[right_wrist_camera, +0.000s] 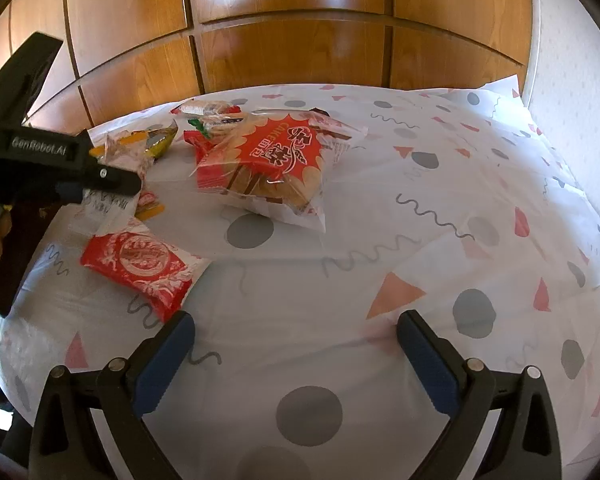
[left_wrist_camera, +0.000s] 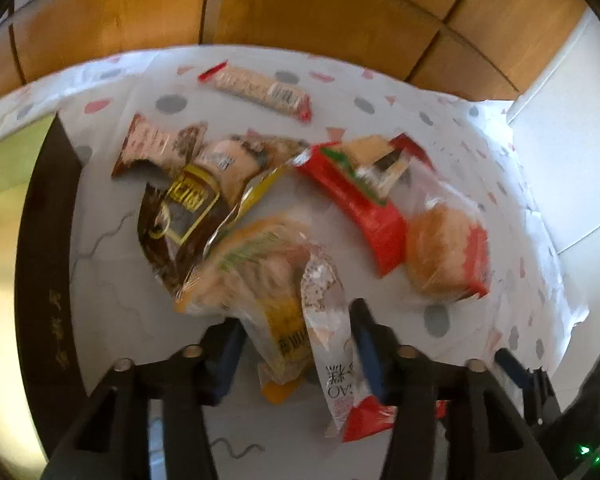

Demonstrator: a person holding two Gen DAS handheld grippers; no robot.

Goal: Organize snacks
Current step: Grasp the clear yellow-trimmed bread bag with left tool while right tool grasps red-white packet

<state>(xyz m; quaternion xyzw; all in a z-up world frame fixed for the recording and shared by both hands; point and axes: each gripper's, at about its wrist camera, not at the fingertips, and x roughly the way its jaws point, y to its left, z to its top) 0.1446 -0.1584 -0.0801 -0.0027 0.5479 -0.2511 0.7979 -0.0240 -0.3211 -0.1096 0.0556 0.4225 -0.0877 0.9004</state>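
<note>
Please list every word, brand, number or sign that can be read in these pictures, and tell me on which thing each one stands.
"GenRobot.AI": on the left gripper, white letters on its black side.
"CAKE": on the red cake bag, beside large Chinese characters.
"AO": on the white-red packet; the rest is cut off.
Barcode on the long bar: digits too blurred.
Gold signs on the dark strip: unreadable.

Glossy wood panels (right_wrist_camera: 292, 20) behind; white wall (right_wrist_camera: 572, 60) right; patterned cloth (right_wrist_camera: 380, 240) over table; daylight glare.
</note>
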